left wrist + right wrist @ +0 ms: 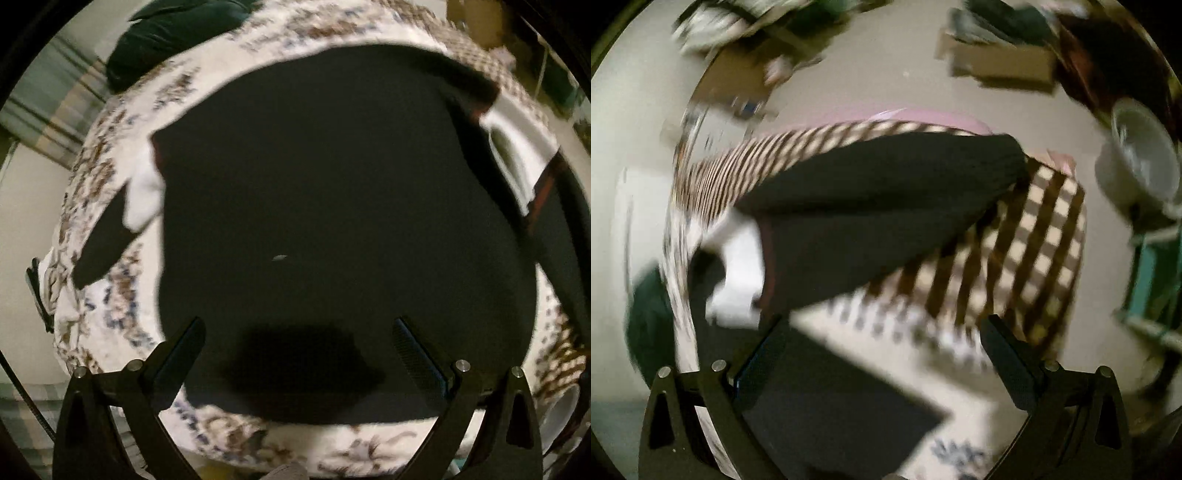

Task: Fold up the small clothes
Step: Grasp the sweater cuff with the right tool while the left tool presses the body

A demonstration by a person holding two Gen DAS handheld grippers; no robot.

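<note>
A black garment (332, 206) lies spread flat on a patterned blanket (110, 302), so the fold seems to be between steps; next, an edge needs gripping. The left gripper (299, 332) hovers over it, released and empty. The right gripper (882, 328) is also spread wide, holding nothing. Only the blurred right view shows a checked cloth (1034, 236) and a white bucket (1137, 166).

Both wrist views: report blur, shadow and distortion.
Left wrist view: mostly sharp, with strong fisheye bending at the edges; a dark shadow patch sits on the black garment between the open left gripper fingers. Right wrist view: heavy motion blur smears the checked cloth.
</note>
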